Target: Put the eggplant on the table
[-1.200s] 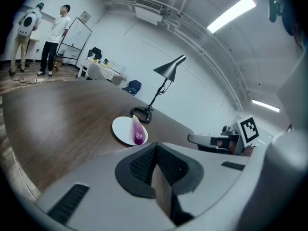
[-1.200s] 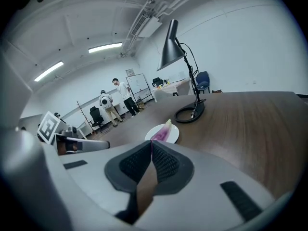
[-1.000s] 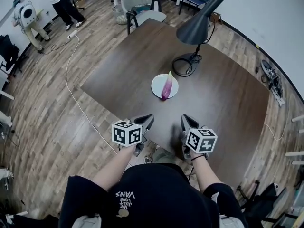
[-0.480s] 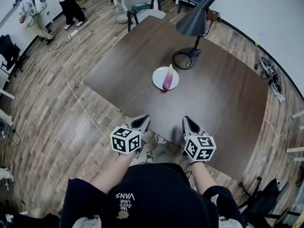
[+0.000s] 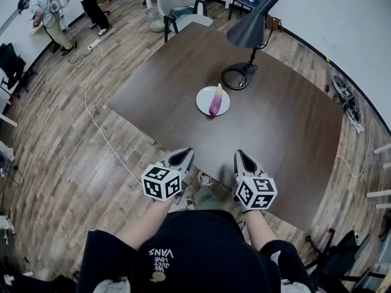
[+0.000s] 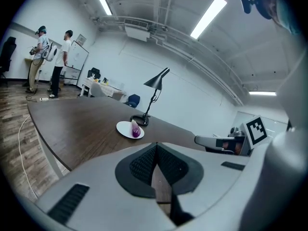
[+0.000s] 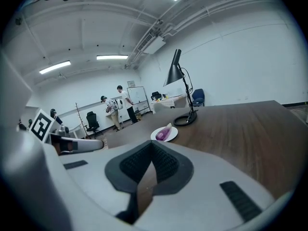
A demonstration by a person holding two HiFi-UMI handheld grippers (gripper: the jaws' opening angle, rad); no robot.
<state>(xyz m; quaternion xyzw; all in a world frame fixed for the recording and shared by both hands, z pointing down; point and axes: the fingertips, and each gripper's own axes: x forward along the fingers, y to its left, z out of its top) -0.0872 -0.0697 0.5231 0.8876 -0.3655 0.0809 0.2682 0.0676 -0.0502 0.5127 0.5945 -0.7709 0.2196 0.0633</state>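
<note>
Bright ceiling strips (image 6: pixel 206 17), sharp, fisheye-warped edges

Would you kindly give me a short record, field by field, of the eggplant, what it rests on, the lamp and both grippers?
table: dark wood, large
lamp: dark desk lamp, upright on the table
plate: white, on the table just in front of the lamp's base
eggplant: purple, lying on the plate
left gripper: shut, empty, at the table's near edge, apart from the plate
right gripper: shut, empty, beside the left one, also apart from the plate
task state: eggplant not yet on the table
</note>
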